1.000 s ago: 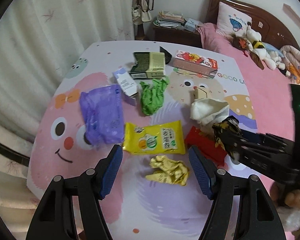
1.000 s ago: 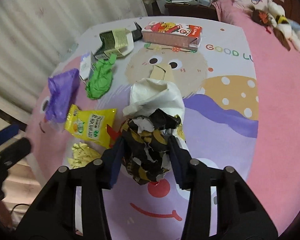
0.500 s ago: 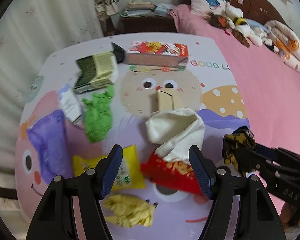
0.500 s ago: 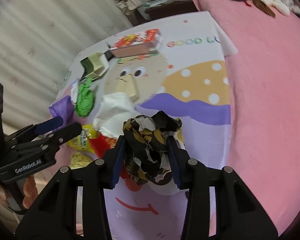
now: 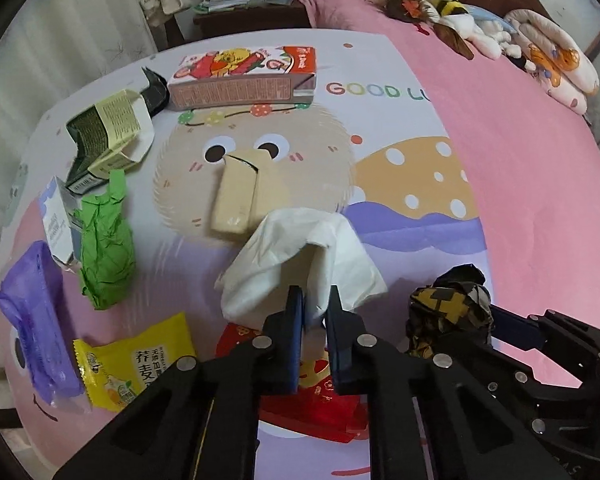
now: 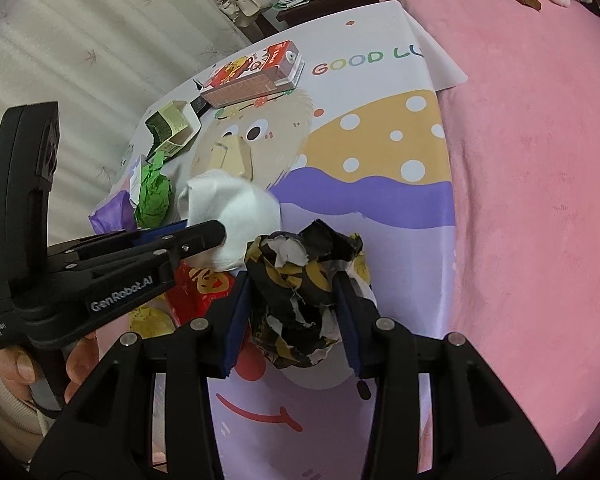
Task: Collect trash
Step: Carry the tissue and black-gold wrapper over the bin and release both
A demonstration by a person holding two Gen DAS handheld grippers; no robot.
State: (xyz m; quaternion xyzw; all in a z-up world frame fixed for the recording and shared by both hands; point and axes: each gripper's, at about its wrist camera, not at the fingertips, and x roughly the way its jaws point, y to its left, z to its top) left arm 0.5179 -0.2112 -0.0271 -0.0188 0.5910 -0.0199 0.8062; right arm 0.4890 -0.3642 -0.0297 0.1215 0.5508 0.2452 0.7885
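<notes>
Left claw (image 5: 314,312), low in the centre of its own view, is pressed together on the lower edge of a white crumpled bag (image 5: 300,256), a fold of it pinched between the blue pads (image 5: 296,316). Under the bag lies a red packet (image 5: 312,396), partly hidden by the fingers. Right claw (image 6: 296,312) fills the lower middle of its view and pinches a black and yellow crumpled wad (image 6: 300,292) between its pads; in the left view the same wad shows at the lower right.

More trash is spread on the cartoon mat (image 5: 380,152): a yellow snack wrapper (image 5: 136,360) at the lower left, a purple packet (image 5: 36,320) at the left edge, a green crumpled wrapper (image 5: 106,244) above them, a small white carton (image 5: 58,224) just beside it, a torn green box (image 5: 108,136) at the upper left, a long red and pink box (image 5: 244,78) at the top centre, and a flat tan box (image 5: 240,196) in the middle, touching the white bag. A pink bedspread (image 6: 540,200) covers the right side.
</notes>
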